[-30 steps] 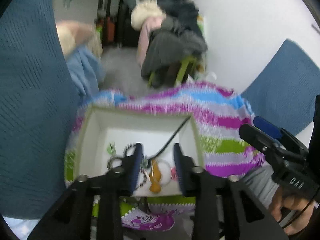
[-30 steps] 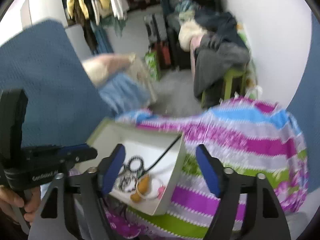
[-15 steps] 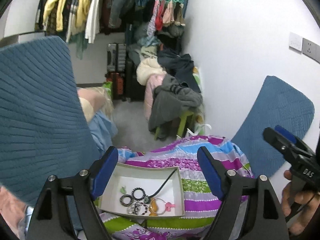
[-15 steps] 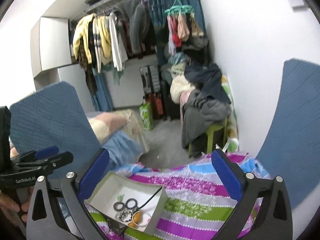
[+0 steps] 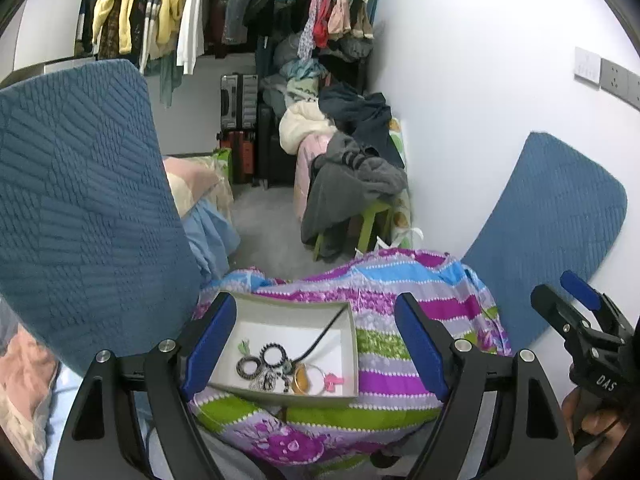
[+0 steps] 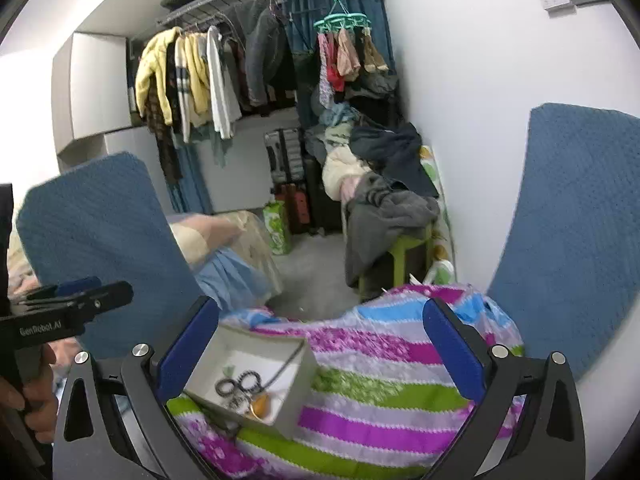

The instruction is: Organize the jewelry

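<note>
A shallow white box sits on a striped cloth. It holds black hair rings, an amber pendant, a pink clip and a black cord. My left gripper is open and empty, raised above and behind the box. My right gripper is open and empty, also raised; the box lies below its left finger. The right gripper also shows at the right edge of the left wrist view.
Blue chair backs stand at the left and right. Beyond are a green stool piled with clothes, suitcases and a rack of hanging clothes. A white wall is on the right.
Both grippers have pulled up and back from the box. The left gripper, nearly shut over the pendant a second ago, has opened wide and holds nothing.
</note>
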`<state>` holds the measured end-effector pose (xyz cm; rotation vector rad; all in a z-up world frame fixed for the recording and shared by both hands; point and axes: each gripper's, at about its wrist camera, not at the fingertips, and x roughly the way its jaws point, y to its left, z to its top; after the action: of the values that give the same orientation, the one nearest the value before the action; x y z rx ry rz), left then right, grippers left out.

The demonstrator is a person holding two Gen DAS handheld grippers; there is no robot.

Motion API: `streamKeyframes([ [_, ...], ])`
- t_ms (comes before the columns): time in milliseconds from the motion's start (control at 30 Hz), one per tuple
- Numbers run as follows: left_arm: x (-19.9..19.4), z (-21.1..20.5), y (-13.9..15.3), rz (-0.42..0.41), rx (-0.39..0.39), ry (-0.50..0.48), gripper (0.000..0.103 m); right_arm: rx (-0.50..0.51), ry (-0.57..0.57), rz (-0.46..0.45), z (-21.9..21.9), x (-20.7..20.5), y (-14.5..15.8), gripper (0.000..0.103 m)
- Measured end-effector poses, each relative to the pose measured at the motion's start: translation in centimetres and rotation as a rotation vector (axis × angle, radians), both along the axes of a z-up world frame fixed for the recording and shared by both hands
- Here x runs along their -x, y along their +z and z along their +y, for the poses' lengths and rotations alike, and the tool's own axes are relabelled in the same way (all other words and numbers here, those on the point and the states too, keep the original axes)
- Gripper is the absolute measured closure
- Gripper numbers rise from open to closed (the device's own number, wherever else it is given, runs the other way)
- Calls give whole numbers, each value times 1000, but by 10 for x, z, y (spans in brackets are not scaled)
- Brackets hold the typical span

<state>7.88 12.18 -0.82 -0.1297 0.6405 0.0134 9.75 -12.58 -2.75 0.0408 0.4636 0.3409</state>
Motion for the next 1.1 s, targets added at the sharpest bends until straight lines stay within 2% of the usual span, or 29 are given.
streamKeyframes([
  [100,9,-6,-2,13,-28,20,21,41,-2,5,-2,8,-5,0],
  [267,19,-8,-9,19,-25,33,21,37,20,61,-4,18,-20,0],
  [367,21,-11,-17,39,-72,48,21,39,30,93,-2,23,-30,0],
  [533,24,-7,-29,67,-53,67,21,58,34,120,1,28,-44,0],
  [900,33,-8,-56,131,-44,64,21,36,27,172,-2,34,-62,0],
  [1100,36,-12,-65,159,-64,52,21,74,15,197,2,36,-71,0],
])
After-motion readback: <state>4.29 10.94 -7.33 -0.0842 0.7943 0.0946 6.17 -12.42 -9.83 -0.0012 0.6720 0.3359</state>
